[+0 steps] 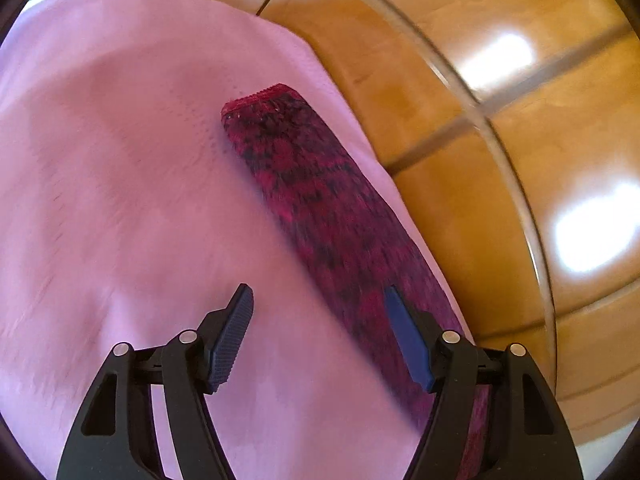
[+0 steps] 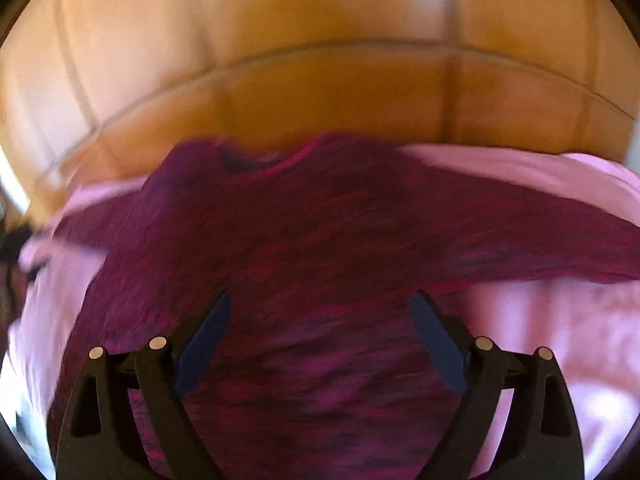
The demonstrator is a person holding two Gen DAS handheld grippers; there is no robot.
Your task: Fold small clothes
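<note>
I am holding both the left gripper [image 1: 318, 334] and right gripper [image 2: 320, 338] wide apart over the maroon garment [image 2: 304, 240]; readying to pinch it for folding on the pink cloth [image 1: 120, 160].

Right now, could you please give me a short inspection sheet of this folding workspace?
Surface: pink cloth spread over a glossy wooden table.
Job's things: dark red patterned garment on the pink cloth; one sleeve lies out straight.
Clutter: nothing seen.
Grippers: left hand-held gripper open, over the sleeve's near end; right hand-held gripper open, above the garment's body; neither grips fabric.
Cables: nothing seen.
Surroundings: blurred; cannot tell.
</note>
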